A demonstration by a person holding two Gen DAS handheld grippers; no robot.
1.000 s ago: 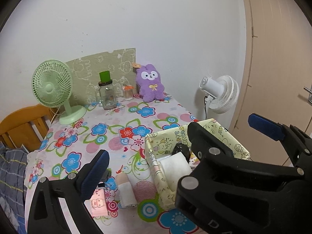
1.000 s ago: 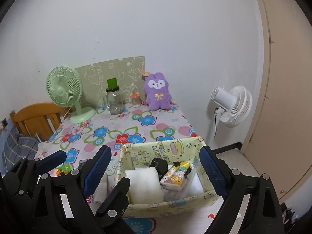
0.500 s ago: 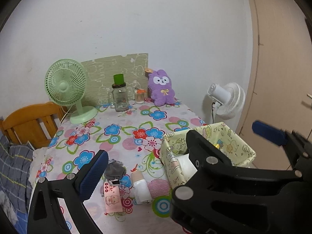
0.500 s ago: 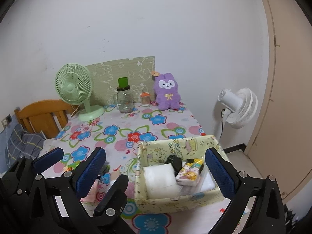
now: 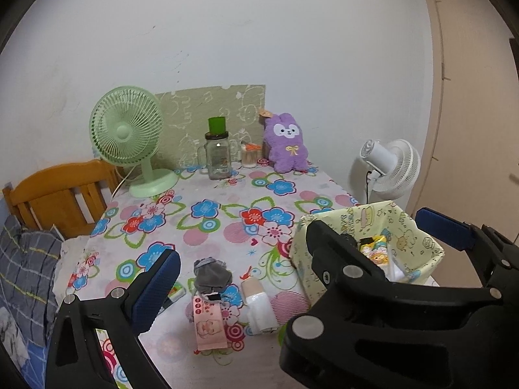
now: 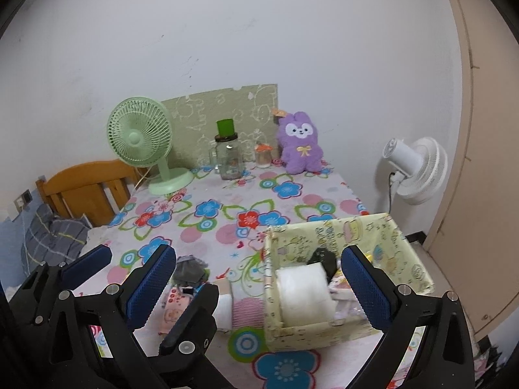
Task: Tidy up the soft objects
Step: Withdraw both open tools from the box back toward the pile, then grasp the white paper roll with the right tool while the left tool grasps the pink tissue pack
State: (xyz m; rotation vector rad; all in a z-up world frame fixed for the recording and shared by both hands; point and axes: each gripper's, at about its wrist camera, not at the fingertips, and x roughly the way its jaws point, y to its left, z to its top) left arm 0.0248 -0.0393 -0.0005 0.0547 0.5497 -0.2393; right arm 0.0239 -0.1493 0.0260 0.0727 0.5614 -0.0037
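Observation:
A yellow printed box [image 6: 331, 227] stands at the table's near right corner and holds a white roll [image 6: 305, 291], a black item and snack packs. Left of it on the floral cloth lie a grey sock [image 5: 211, 275], a pink tissue pack [image 5: 209, 327] and a white-and-beige roll [image 5: 259, 308]. A purple plush bunny [image 5: 285, 146] sits at the back. My right gripper [image 6: 259, 256] is open wide in front of the box's left wall, holding nothing. My left gripper [image 5: 259, 259] is open above the sock and packs, its right finger hidden behind the other gripper.
Along the back wall stand a green desk fan [image 5: 126, 136], a glass jar with a green lid [image 5: 218, 155] and a small jar [image 5: 250, 157]. A white floor fan [image 6: 415, 168] is past the table's right edge. A wooden chair [image 5: 58, 191] is at the left.
Both grippers have drawn back and to the left, so the box sits further right in each view and the sock has come into sight. The right jaws have widened a little.

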